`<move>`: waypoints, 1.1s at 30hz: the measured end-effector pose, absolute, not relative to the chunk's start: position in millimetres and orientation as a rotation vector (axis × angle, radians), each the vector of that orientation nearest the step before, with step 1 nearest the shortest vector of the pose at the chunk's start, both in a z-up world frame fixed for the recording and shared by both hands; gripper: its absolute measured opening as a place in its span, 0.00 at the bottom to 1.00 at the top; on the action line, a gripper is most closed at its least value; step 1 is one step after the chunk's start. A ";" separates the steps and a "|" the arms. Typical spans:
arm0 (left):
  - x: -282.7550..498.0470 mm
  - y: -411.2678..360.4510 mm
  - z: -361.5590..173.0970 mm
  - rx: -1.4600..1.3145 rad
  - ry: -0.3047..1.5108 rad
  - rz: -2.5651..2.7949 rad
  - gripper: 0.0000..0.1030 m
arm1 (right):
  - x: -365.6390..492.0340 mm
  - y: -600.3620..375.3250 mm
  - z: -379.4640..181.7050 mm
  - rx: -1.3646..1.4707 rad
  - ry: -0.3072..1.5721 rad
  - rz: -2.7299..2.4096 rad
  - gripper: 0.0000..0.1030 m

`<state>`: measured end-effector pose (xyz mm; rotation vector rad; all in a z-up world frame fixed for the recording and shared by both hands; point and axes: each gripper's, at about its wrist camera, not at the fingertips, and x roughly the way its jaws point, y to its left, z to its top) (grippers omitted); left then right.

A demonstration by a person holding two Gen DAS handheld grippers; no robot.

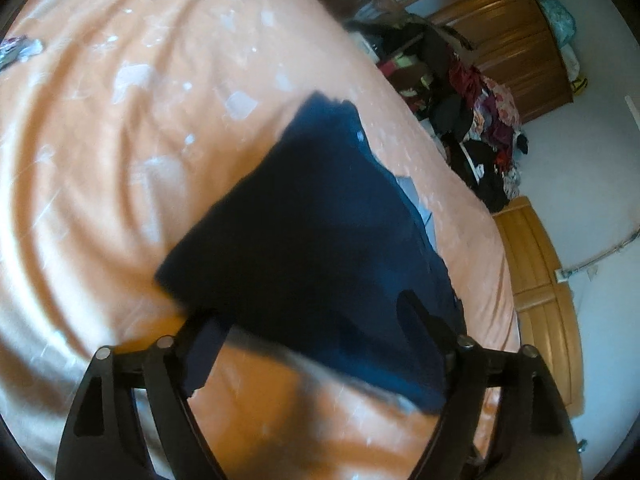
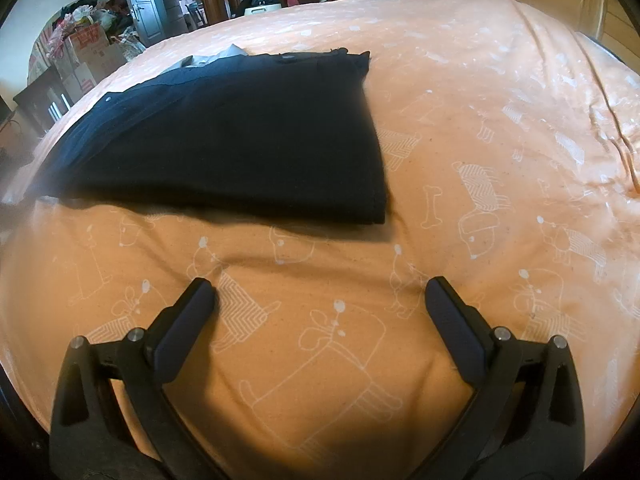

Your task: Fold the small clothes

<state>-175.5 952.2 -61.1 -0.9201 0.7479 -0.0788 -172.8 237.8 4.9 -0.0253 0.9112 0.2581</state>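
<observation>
A dark navy garment (image 2: 224,132) was seen lying folded on a bed covered by an orange sheet (image 2: 480,128) printed with white outline dogs and bones. In the right wrist view the garment was spread flat as a rough rectangle toward the far left part of the bed, with a small button visible near its left edge and a strip of grey cloth showing at its far side. The right gripper (image 2: 320,292) was held low over the sheet, just short of the garment's near edge; its fingers (image 2: 188,320) were set wide apart and nothing was held between them.

In the left wrist view, which was blurred, the garment (image 1: 312,232) was seen close up, its near edge reaching in between the fingers of the left gripper (image 1: 304,312). Those fingers (image 1: 424,320) were spread apart, one at each side of the cloth, and whether the cloth was being touched could not be told. Beyond the bed, a pile of mixed clothes (image 1: 484,120) and a wooden wardrobe (image 1: 504,32) were visible against the wall.
</observation>
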 end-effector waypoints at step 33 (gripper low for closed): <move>-133.5 775.4 32.6 0.139 0.579 -0.106 0.07 | 71.2 638.1 116.0 -0.151 1.265 0.912 0.94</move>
